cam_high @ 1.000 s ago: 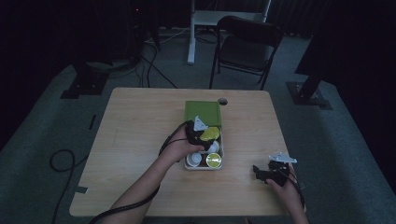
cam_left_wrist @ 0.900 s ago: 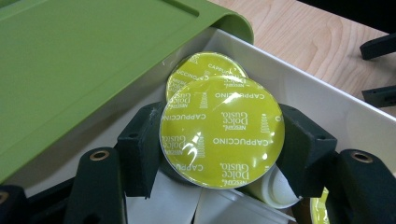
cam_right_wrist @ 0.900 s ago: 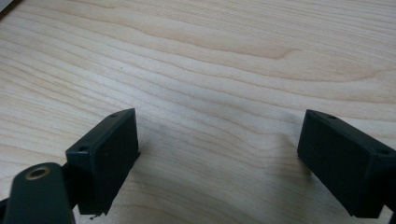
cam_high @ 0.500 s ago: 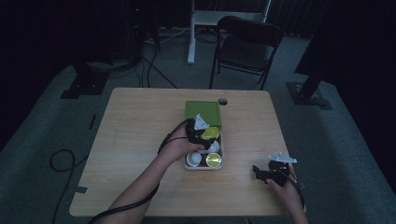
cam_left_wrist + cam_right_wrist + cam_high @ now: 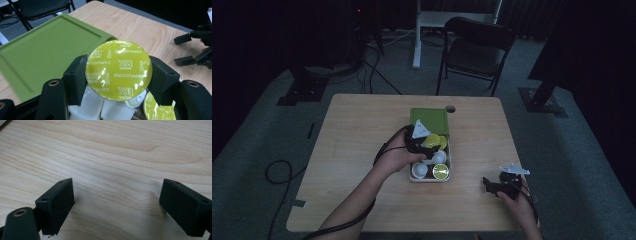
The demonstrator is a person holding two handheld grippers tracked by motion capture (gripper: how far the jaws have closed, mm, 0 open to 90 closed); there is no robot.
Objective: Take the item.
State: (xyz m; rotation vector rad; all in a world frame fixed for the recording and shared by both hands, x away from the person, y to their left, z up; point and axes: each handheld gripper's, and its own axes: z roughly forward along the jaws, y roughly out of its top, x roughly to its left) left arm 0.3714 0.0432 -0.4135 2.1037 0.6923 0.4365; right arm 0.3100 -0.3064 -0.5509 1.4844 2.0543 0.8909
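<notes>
Step in hand, as I read it: moving a capsule at the box, either lifting it out or setting it in; can't tell which from these pics.

Left claw (image 5: 117, 75) is pinching a yellow-lidded coffee capsule (image 5: 119, 68), jaws pressed on opposite sides of its rim, foil lid facing the camera w/ "Dolce Gusto Cappuccino" printed on it. The capsule sits over the box (image 5: 449, 155), just above a bunch of white capsules (image 5: 100, 107); another yellow-lidded one (image 5: 156, 108) lies lower right. From the high view the left claw (image 5: 422, 142) hangs over the middle of the box, w/ more capsules (image 5: 432, 167) in the near end. Green lid (image 5: 47, 52) of the box lies open behind, flat-ish on the worktop (image 5: 357, 130).

Right claw (image 5: 115, 207) is spread wide, nothing between the jaws, resting low over bare wood. High view puts it (image 5: 499, 185) near the front right corner, well apart from the box.

Next move calls for: keep the pinch firm, since the rim is round and slick and could slip or rotate. If lifting, go straight up to clear neighbours, then carry to a bare spot. If placing, find a gap among the white ones before letting go. Right claw could come over to steady the box.
</notes>
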